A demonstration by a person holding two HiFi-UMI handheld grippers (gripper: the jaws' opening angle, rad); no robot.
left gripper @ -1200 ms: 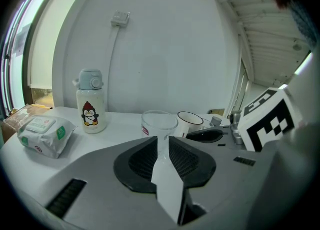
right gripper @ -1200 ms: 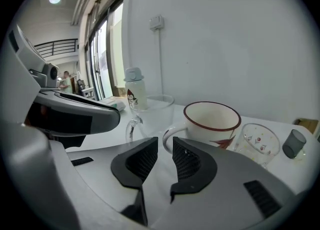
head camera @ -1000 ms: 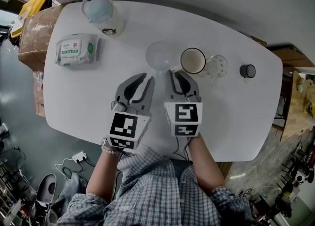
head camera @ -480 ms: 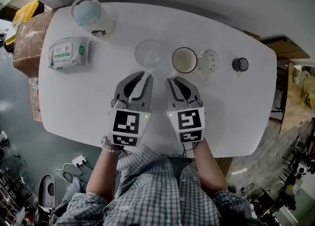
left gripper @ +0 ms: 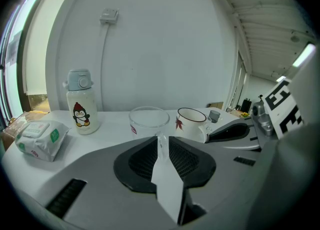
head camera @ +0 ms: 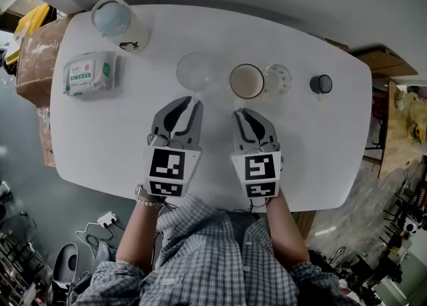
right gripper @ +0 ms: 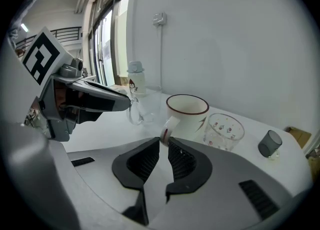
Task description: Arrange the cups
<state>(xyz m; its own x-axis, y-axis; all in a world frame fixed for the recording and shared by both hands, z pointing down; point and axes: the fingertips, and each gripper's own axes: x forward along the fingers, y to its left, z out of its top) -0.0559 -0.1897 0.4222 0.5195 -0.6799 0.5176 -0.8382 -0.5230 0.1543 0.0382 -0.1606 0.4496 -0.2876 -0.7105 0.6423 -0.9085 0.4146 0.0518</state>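
Note:
Four cups stand in a row on the white table (head camera: 100,158): a clear glass mug (head camera: 195,70), a white mug with a dark rim (head camera: 247,81), a dotted clear glass (head camera: 277,79) and a small dark cup (head camera: 321,84). My left gripper (head camera: 193,101) sits just in front of the glass mug (left gripper: 148,120), its tips shut on the thin glass handle. My right gripper (head camera: 242,113) is in front of the white mug (right gripper: 187,116). Its jaws stand a narrow gap apart, and the mug's handle (right gripper: 165,134) lies right at their tips.
A penguin-print bottle (head camera: 115,19) stands at the far left corner, with a pack of wipes (head camera: 89,73) beside it. A cardboard box (head camera: 33,51) sits off the table's left end. The near table edge runs just under both grippers.
My right gripper has slid to the right and back toward me, from beside the white mug's left side to in front of its handle. The cups and left gripper have barely shifted.

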